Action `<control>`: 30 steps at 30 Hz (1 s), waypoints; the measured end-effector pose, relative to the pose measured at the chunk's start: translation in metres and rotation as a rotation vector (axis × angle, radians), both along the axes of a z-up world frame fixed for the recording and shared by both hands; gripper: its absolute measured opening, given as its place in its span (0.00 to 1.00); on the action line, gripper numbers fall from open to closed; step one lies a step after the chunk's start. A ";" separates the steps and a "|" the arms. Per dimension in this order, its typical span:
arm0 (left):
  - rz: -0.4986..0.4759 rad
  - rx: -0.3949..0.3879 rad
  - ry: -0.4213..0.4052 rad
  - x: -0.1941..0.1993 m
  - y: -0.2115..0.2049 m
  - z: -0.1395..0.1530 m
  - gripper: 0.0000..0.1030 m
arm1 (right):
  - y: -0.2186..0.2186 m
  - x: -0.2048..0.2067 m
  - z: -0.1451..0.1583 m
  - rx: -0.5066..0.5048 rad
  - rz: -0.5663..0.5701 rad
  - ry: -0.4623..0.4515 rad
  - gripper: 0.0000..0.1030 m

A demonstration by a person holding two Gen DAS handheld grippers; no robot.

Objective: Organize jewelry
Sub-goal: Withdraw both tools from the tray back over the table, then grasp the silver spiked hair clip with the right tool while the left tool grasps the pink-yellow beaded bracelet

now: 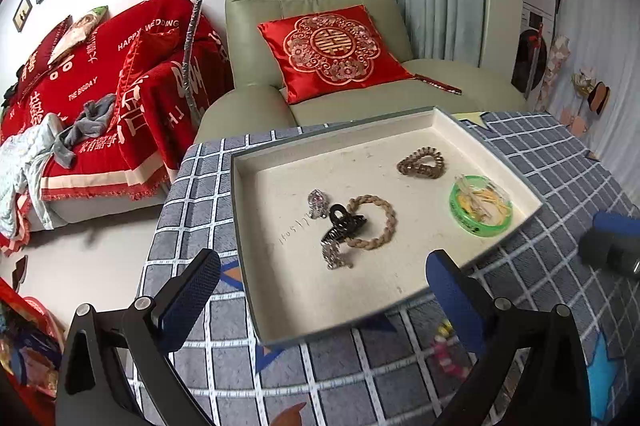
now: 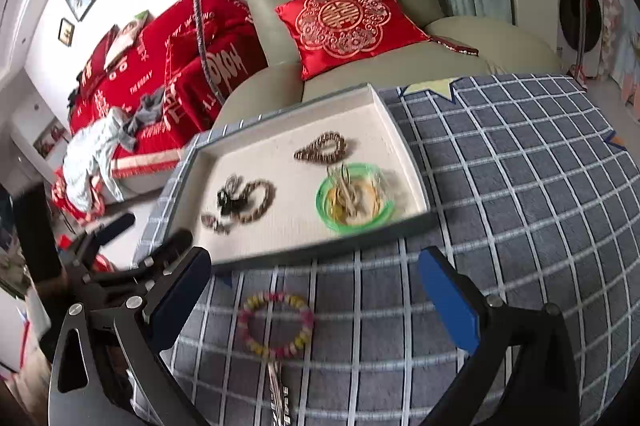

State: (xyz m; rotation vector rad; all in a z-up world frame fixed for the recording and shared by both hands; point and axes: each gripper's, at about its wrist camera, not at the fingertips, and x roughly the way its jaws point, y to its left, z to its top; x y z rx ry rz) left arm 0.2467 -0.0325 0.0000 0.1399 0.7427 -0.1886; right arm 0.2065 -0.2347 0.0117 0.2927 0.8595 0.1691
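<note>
Now both my tools, left point(image 1: 322, 290) and right point(image 2: 316, 290), stand open and empty; the beaded bracelet point(image 2: 275, 323) looks light and floppy, so I would pinch one side.

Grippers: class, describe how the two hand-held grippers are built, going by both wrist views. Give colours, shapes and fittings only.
Both match. The left gripper and right gripper each have two black angular metal arms with triangular cut-outs and round silver bolts at the joints. Each finger ends in a flat, oblong blue pad with a fine textured surface. No cables, markings or sleeves show.
</note>
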 end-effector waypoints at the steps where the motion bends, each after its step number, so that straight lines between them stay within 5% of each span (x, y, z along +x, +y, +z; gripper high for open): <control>1: -0.003 -0.001 0.001 -0.004 0.000 0.001 1.00 | 0.001 -0.004 -0.001 -0.007 0.003 0.010 1.00; 21: -0.087 -0.030 0.177 -0.062 0.005 -0.035 1.00 | 0.057 -0.082 -0.055 -0.189 0.111 0.148 0.99; 30: -0.086 -0.050 0.217 -0.053 0.002 -0.045 1.00 | 0.069 -0.082 -0.067 -0.249 0.112 0.137 0.67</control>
